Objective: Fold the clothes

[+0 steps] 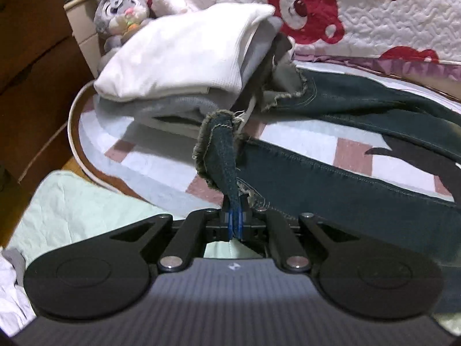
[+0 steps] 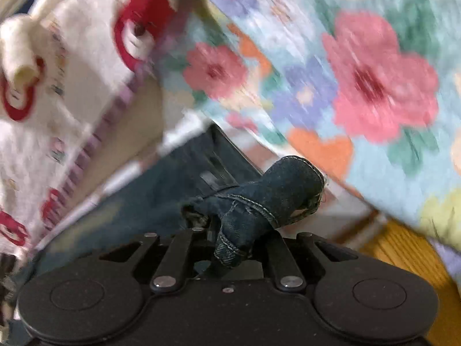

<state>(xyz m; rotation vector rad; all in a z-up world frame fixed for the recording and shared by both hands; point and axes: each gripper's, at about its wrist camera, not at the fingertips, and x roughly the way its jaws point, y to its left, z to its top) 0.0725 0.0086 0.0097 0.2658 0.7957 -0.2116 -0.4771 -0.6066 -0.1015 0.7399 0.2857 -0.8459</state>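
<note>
Dark blue jeans (image 1: pixel 331 178) lie stretched across a checked pink and white surface (image 1: pixel 161 158). My left gripper (image 1: pixel 235 213) is shut on a frayed leg hem of the jeans, which stands up out of the jaws. My right gripper (image 2: pixel 227 248) is shut on a bunched, stitched part of the jeans (image 2: pixel 268 196); the right wrist view is blurred. The second frayed leg hem (image 1: pixel 288 89) lies further back by the stack.
A stack of folded white and grey clothes (image 1: pixel 184 66) sits at the back left of the surface. A plush rabbit (image 1: pixel 121 11) and a bear-print quilt (image 1: pixel 374 8) lie behind. A floral blanket (image 2: pixel 345 72) and wooden floor (image 2: pixel 403 248) are on the right. Pale green cloth (image 1: pixel 72 210) lies below left.
</note>
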